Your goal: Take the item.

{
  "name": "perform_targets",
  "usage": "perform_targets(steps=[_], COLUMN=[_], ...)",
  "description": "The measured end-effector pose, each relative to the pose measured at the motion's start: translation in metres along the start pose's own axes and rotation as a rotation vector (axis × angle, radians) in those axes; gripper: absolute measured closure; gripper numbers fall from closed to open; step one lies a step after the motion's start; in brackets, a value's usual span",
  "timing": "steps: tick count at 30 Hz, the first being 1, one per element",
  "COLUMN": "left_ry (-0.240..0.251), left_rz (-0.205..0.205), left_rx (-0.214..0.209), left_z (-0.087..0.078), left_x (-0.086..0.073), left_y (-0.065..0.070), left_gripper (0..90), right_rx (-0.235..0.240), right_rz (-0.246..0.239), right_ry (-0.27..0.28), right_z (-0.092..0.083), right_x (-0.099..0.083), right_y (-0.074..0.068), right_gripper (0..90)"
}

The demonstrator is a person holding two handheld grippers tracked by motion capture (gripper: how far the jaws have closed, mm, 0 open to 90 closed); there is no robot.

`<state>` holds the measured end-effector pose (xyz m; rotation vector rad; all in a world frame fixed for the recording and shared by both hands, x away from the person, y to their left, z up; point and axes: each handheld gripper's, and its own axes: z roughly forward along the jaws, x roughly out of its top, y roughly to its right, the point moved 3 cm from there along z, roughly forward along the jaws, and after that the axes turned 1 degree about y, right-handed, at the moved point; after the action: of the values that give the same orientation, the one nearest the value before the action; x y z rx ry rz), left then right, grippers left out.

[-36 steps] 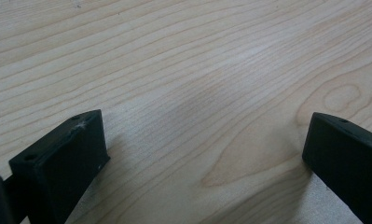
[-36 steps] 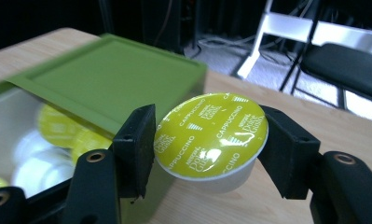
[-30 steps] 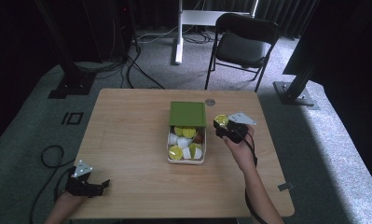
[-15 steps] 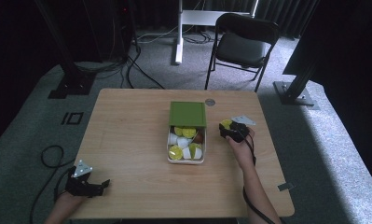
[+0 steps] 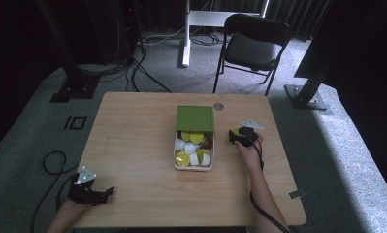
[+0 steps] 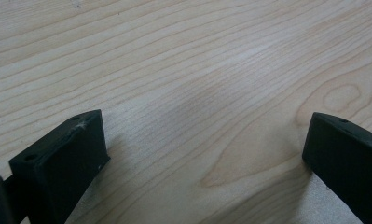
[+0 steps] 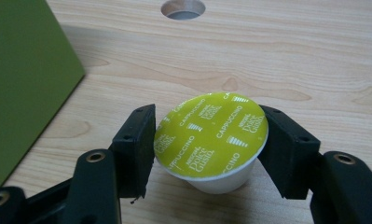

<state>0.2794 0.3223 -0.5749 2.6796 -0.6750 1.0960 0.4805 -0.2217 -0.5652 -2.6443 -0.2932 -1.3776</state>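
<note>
A coffee capsule (image 7: 211, 135) with a yellow-green foil lid and white cup sits between the jaws of my right gripper (image 7: 211, 142), which is shut on it, low over the wood. In the high view this right gripper (image 5: 240, 136) and its capsule (image 5: 235, 131) are just right of the white box (image 5: 175, 151). The box holds several capsules (image 5: 191, 151), and its green lid (image 5: 195, 119) is folded back. My left gripper (image 5: 106, 192) rests at the table's front left corner. It is open, with bare wood between its jaws (image 6: 207, 144).
A round cable hole (image 5: 218, 106) lies in the wooden table (image 5: 137, 141) behind the box, also seen as the hole (image 7: 182, 8) beyond the capsule. The green lid (image 7: 20, 79) lies to the capsule's left. A black chair (image 5: 251, 46) stands behind the table.
My right gripper has come down and slightly toward the person with the capsule, right of the box. The left gripper has stayed put.
</note>
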Motion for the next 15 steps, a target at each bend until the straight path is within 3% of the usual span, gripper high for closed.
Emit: perform_targets(steps=[9,15], left_ry=[0.0,0.0], left_rz=[0.0,0.0], left_rx=[0.0,0.0], left_z=[0.0,0.0], left_x=[0.0,0.0], left_y=[0.0,0.0], left_gripper=[0.5,0.5], right_rx=[0.002,0.005], right_rz=[0.017,0.005], right_ry=[-0.003,-0.022], right_z=[0.0002,-0.0037], right_x=[0.0005,0.0009], right_y=[0.0011,0.0003], right_gripper=[39.0,23.3])
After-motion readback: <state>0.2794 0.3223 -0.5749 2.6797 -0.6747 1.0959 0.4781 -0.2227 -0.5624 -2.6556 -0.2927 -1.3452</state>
